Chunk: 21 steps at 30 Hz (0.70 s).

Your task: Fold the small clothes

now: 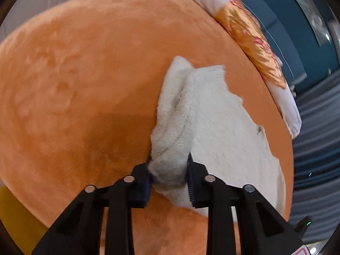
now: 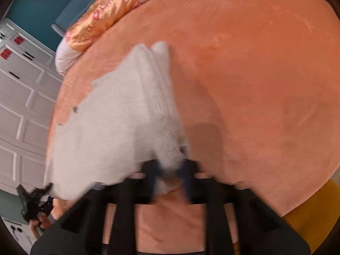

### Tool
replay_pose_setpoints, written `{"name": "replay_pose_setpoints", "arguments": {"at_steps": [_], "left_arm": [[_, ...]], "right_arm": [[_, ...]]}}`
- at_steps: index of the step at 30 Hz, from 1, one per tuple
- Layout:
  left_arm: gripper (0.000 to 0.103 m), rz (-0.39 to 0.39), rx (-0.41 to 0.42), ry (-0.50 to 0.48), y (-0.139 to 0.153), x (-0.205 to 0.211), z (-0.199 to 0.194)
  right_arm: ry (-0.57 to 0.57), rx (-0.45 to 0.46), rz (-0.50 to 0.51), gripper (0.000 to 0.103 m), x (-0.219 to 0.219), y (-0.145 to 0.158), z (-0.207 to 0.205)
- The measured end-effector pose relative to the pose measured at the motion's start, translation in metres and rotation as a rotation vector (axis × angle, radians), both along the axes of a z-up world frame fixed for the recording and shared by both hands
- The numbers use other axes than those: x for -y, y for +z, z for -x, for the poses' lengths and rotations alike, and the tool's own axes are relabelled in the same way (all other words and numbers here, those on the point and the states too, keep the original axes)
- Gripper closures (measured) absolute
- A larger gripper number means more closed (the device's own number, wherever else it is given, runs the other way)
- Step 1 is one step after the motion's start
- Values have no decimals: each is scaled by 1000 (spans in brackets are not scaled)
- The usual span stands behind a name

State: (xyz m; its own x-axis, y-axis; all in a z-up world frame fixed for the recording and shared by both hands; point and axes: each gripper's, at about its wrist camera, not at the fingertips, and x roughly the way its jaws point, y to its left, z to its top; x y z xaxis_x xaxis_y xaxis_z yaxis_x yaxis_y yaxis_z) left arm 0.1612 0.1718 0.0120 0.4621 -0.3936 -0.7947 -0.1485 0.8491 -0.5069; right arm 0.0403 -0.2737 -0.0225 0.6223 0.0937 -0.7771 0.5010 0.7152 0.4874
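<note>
A small white fuzzy knit garment (image 1: 212,114) lies spread on an orange plush bed cover (image 1: 85,74). My left gripper (image 1: 169,177) is shut on a bunched fold at the garment's near edge, with cloth filling the gap between its dark pads. In the right wrist view the same garment (image 2: 110,123) stretches away to the left. My right gripper (image 2: 170,171) is blurred and pinches another near corner of it. The left gripper (image 2: 45,188) also shows at the lower left of that view, held by a hand (image 2: 40,221).
A pillow with an orange satin patterned cover (image 1: 250,42) lies along the bed's far edge (image 2: 106,14). Beyond it are a teal wall (image 1: 297,31) and white panelled cupboard doors (image 2: 19,89). A mustard-yellow surface (image 2: 308,208) shows below the bed's near rim.
</note>
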Motion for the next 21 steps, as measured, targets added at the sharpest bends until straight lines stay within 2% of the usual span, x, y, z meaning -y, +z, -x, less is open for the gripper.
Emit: {"name": "replay_pose_setpoints", "arguments": {"at_steps": [3, 5, 8, 11, 13, 15, 17, 18, 19, 20, 21], "left_arm": [[89, -58, 34, -55, 25, -8, 12], [90, -72, 18, -82, 31, -16, 21], [90, -112, -50, -112, 20, -28, 42], [90, -109, -131, -106, -3, -33, 68], [89, -101, -144, -97, -10, -34, 78], [84, -96, -130, -88, -3, -33, 84], [80, -101, -79, -70, 20, -33, 84], [75, -98, -51, -70, 28, -33, 83], [63, -91, 11, -74, 44, -32, 77], [45, -90, 68, -73, 58, -29, 69], [39, -89, 103, -69, 66, -27, 61]], "right_arm": [[22, 17, 28, 95, -1, 25, 19], [45, -5, 45, 95, -2, 29, 34], [84, -102, 73, 95, -8, 17, 66], [106, -190, 59, 95, -17, -9, 91], [129, -226, 68, 92, -24, -17, 96], [143, -262, 108, 86, -27, -15, 95], [128, -242, 133, 72, -24, -2, 96], [111, -204, 164, 70, -20, 10, 96], [98, -171, 188, 62, -18, 20, 95], [84, -135, 210, 54, -14, 29, 92], [66, -92, 223, 51, -8, 40, 82]]}}
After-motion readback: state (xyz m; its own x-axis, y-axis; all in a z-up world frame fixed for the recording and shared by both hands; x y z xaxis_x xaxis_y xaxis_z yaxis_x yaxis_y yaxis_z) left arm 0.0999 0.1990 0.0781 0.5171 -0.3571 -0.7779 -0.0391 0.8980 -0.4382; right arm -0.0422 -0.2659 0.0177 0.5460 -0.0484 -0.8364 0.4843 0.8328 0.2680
